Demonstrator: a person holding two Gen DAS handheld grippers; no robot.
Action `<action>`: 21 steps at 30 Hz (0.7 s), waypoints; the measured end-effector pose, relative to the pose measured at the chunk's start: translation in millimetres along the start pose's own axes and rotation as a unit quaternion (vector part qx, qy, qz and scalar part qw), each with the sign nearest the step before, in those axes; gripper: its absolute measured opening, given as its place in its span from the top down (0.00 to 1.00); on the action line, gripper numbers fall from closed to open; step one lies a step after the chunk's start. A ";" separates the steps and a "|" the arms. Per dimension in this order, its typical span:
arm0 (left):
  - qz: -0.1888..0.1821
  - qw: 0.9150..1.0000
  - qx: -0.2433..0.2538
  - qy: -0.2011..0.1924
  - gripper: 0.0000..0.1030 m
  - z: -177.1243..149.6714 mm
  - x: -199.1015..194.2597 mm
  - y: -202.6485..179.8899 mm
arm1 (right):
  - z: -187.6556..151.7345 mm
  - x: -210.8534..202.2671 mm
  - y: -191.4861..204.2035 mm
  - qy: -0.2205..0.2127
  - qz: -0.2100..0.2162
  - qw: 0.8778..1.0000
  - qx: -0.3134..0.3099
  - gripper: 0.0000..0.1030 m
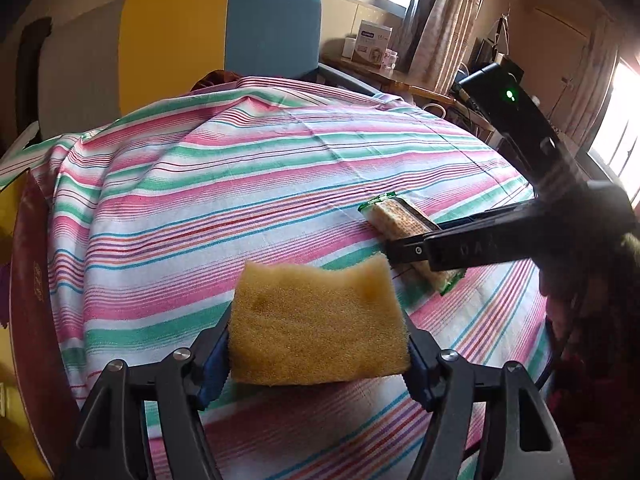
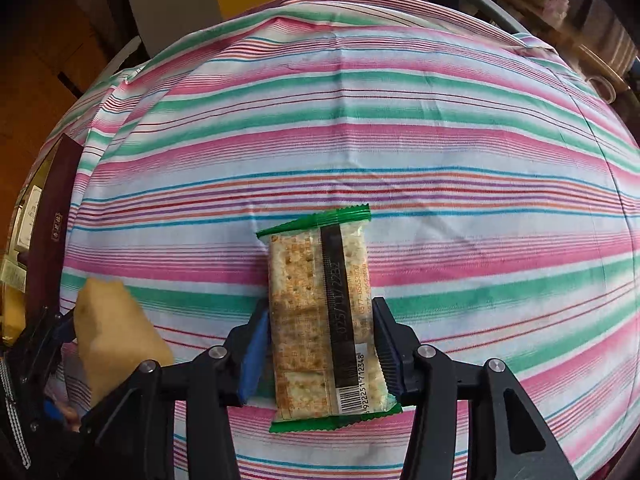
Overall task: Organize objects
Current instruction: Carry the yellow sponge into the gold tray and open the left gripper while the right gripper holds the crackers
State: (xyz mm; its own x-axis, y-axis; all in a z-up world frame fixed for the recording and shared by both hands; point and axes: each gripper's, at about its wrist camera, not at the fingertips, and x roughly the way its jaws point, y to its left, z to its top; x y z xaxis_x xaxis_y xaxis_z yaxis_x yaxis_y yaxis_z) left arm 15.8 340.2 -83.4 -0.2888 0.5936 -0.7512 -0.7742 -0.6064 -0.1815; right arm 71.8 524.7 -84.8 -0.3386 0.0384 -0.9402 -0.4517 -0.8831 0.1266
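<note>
My left gripper (image 1: 318, 340) is shut on a yellow sponge (image 1: 316, 324), held just above the striped cloth (image 1: 240, 184). The sponge also shows at the lower left of the right wrist view (image 2: 116, 328). My right gripper (image 2: 320, 336) is shut on a cracker packet (image 2: 324, 316) with green ends, clear wrap and a barcode, low over the cloth (image 2: 440, 152). In the left wrist view the packet (image 1: 396, 216) lies under the right gripper's dark finger (image 1: 460, 248), to the right of the sponge.
A dark red book or box (image 1: 32, 300) lies along the cloth's left edge, also in the right wrist view (image 2: 56, 220). A yellow and blue panel (image 1: 220, 36) stands behind. A desk with white boxes (image 1: 372, 44) is at the back right.
</note>
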 end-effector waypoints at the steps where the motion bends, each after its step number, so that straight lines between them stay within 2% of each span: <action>1: 0.002 1.000 0.000 0.001 0.31 -1.3 -1.7 0.2 | -5.2 -1.8 2.7 -0.009 -0.006 1.000 -0.001 0.49; 5: 0.008 1.000 0.000 0.001 0.31 -9.1 -14.1 -0.8 | -20.4 -5.8 5.1 -0.039 -0.013 0.999 -0.001 0.47; 8: 0.013 1.000 0.003 -0.007 0.31 -11.0 -24.8 -3.2 | -19.4 -8.5 1.9 -0.045 -0.008 0.999 0.005 0.44; 9: 0.014 1.000 0.005 -0.009 0.31 -10.9 -28.1 -3.7 | -18.1 -7.0 4.9 -0.047 -0.004 0.999 0.006 0.41; 11: 0.017 1.000 0.008 -0.015 0.31 -11.1 -36.0 -5.6 | -17.3 -4.6 8.6 -0.047 0.014 0.999 -0.002 0.22; 14: 0.020 0.999 0.014 -0.025 0.31 -11.9 -51.8 -8.3 | -19.1 3.7 25.2 -0.044 0.000 0.999 -0.027 0.14; 16: 0.022 0.999 0.014 -0.032 0.31 -12.4 -63.2 -8.5 | -20.1 5.1 29.8 -0.045 -0.017 0.998 -0.034 0.14; 21: 0.027 0.998 0.012 -0.052 0.31 -14.5 -90.4 -5.7 | -16.6 0.9 21.8 -0.054 -0.019 0.998 -0.015 0.28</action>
State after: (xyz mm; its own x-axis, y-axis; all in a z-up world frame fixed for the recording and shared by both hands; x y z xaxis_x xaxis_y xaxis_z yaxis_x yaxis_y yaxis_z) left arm 54.5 282.4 -23.7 -0.3868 0.6120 -0.6898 -0.7686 -0.6273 -0.1256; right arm 75.3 497.7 -88.1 -0.4090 0.1202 -0.9046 -0.4415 -0.8936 0.0809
